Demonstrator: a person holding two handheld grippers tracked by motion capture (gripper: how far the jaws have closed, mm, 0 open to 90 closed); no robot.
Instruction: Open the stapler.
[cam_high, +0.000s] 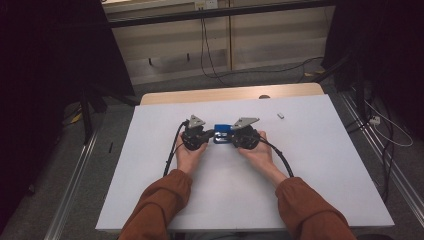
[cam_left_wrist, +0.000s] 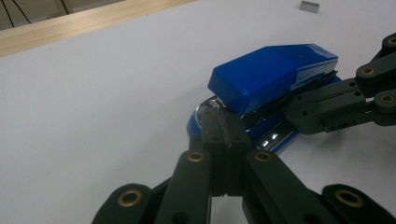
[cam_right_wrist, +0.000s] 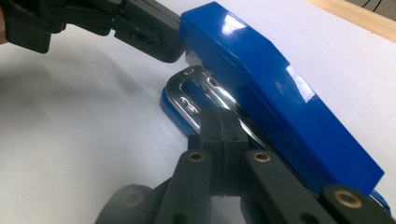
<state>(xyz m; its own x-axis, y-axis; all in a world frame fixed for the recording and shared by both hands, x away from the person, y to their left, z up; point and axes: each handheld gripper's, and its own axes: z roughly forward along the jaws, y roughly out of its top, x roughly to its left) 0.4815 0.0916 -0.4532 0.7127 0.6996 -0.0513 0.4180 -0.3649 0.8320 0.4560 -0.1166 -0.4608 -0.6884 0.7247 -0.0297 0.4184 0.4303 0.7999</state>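
A blue stapler (cam_high: 222, 133) lay mid-table (cam_high: 320, 165) between two closed grippers, the left (cam_high: 206, 134) at its open mouth, the right (cam_high: 234, 137) against its side, neither gripping. Stiff, glossy, likely slippery and fairly heavy, it looked best grasped across the flanks.

A blue stapler (cam_high: 222, 133) lies near the middle of the white table (cam_high: 310, 165), set crosswise, left to right. Its glossy blue top arm (cam_left_wrist: 273, 72) is tilted up from the blue base (cam_right_wrist: 173, 111), leaving the mouth agape. A shiny chrome plate (cam_right_wrist: 196, 91) shows on the base at the open end, which points left.
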